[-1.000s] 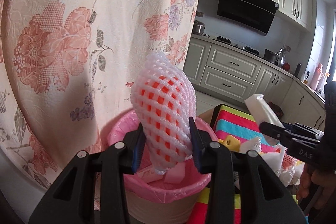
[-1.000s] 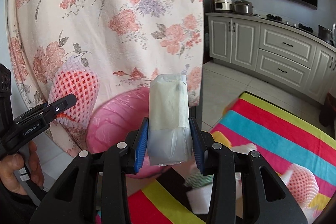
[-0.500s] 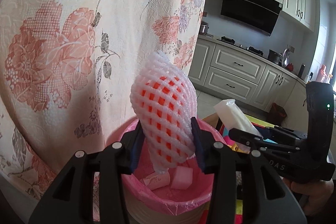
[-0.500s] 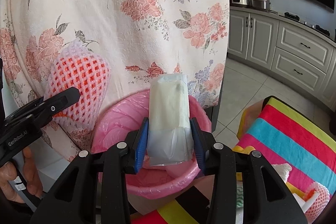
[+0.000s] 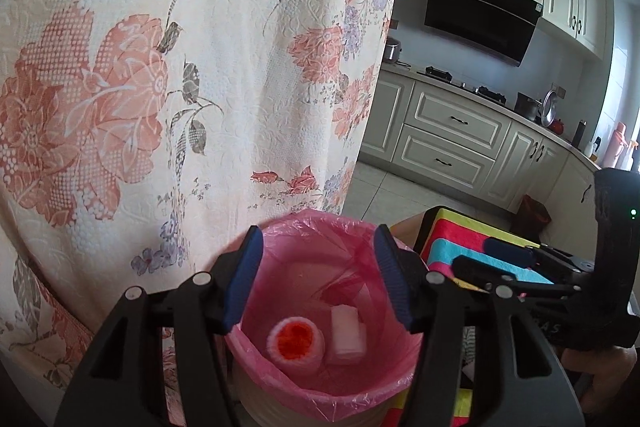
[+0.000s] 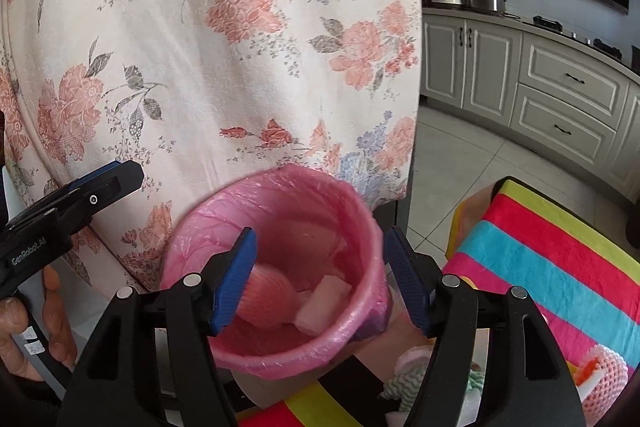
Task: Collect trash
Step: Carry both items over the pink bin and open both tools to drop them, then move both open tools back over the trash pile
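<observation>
A bin lined with a pink bag [image 5: 280, 379] stands right below both grippers and shows in the right wrist view too [image 6: 352, 211]. My left gripper [image 5: 318, 281] is open and empty above it. My right gripper [image 6: 322, 279] is open and empty above it too. Inside the bin lie a white foam fruit net with an orange core [image 5: 296, 341] and a white tissue pack [image 5: 347, 331]. In the right wrist view the foam net [image 6: 266, 301] and the tissue pack [image 6: 322, 303] look blurred.
A floral curtain [image 5: 160, 87] hangs just behind the bin. A striped cloth [image 6: 560, 267] covers the table on the right, with another foam net [image 6: 600, 383] and a crumpled wad [image 6: 408, 383] on it. Kitchen cabinets [image 5: 452, 143] stand behind.
Both grippers opened over the bin. The foam net left the left gripper and the tissue pack left the right one; both now lie in the bin.
</observation>
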Motion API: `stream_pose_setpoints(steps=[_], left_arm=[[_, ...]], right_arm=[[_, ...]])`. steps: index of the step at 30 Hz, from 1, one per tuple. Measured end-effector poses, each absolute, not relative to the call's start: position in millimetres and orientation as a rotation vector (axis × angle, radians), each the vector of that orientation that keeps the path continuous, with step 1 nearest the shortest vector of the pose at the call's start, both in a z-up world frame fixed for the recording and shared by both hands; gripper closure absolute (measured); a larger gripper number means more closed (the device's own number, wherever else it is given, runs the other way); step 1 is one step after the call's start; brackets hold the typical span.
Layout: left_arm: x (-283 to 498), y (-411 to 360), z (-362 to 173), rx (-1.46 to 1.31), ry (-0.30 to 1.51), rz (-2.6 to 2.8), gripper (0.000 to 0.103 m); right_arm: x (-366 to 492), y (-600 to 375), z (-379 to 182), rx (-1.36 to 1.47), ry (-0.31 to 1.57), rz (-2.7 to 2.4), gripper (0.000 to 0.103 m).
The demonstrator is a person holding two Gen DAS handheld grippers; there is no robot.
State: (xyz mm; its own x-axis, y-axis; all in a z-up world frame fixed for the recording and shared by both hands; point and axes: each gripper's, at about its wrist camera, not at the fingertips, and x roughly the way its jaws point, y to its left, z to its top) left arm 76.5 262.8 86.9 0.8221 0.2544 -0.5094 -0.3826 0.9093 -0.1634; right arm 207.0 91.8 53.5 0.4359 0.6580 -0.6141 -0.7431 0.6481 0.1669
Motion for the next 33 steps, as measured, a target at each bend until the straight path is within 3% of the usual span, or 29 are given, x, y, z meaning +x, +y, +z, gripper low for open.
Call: stream_pose_setpoints(steps=[15, 33], left_arm=[[76.9, 203.2, 90.5, -0.25, 0.516, 0.266, 0.044], [101.8, 89.0, 67.3, -0.192, 0.588, 0.053, 0.038]], right_arm=[[197.4, -42.5, 60.1, -0.068, 0.667, 0.678, 0.033], [181.9, -192.4, 29.9, 0.008, 0.707, 0.43, 0.031]])
